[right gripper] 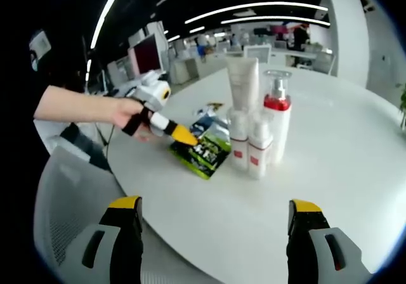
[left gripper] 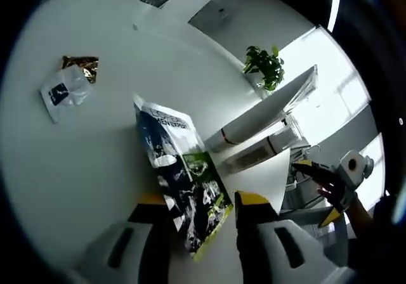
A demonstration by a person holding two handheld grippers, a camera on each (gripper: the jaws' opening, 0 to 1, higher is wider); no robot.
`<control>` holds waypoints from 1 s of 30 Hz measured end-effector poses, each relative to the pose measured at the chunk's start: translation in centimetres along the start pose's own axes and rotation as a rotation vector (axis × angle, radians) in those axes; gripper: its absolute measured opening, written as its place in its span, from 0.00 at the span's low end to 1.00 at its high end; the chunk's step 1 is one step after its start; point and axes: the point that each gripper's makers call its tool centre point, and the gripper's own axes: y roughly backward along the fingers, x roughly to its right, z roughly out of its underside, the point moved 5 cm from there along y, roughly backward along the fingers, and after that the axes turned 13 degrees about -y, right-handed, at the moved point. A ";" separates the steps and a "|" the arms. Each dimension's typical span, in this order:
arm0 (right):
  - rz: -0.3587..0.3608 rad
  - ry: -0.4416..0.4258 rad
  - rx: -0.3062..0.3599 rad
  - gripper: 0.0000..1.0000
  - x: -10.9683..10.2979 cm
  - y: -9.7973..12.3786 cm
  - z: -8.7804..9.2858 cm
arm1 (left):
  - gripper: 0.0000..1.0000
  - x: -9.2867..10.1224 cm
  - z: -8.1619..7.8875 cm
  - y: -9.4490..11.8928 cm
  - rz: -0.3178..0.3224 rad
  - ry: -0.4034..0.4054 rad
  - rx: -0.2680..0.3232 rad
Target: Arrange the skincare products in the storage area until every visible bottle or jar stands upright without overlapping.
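In the right gripper view a tall white tube (right gripper: 243, 81), a pump bottle with a red collar (right gripper: 277, 116) and two small white bottles with red labels (right gripper: 238, 141) (right gripper: 259, 149) stand upright in a tight cluster on the white round table (right gripper: 330, 170). A flat green-and-blue packet (right gripper: 206, 149) lies to their left. My left gripper (right gripper: 179, 134) has its yellow tip at that packet's edge. In the left gripper view the packet (left gripper: 184, 170) runs between my left gripper's (left gripper: 202, 198) parted jaws, with a gap at the right one. My right gripper (right gripper: 214, 217) is open and empty, short of the table.
A white-and-blue sachet (left gripper: 63, 94) and a gold-brown one (left gripper: 82, 65) lie farther out on the table. A monitor (left gripper: 266, 116) and a green plant (left gripper: 265, 65) stand past the table edge. A grey chair (right gripper: 70, 214) sits by the near rim.
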 end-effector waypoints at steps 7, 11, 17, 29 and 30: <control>0.001 0.005 -0.004 0.99 -0.1 0.0 0.0 | 0.51 0.5 -0.4 0.2 -0.023 -0.022 -0.009; 0.001 0.007 -0.008 0.99 -0.1 0.0 0.1 | 0.62 1.0 -0.6 0.4 -0.043 -0.037 -0.017; 0.001 0.006 -0.011 0.99 0.0 0.0 0.1 | 0.73 1.3 -0.6 0.4 -0.075 -0.042 -0.019; -0.002 0.013 -0.026 0.99 -0.1 -0.2 0.3 | 0.74 0.9 -0.8 0.8 -0.107 -0.052 -0.028; -0.001 0.014 -0.026 0.99 -0.1 -0.2 0.3 | 0.74 0.9 -0.8 0.9 -0.108 -0.055 -0.028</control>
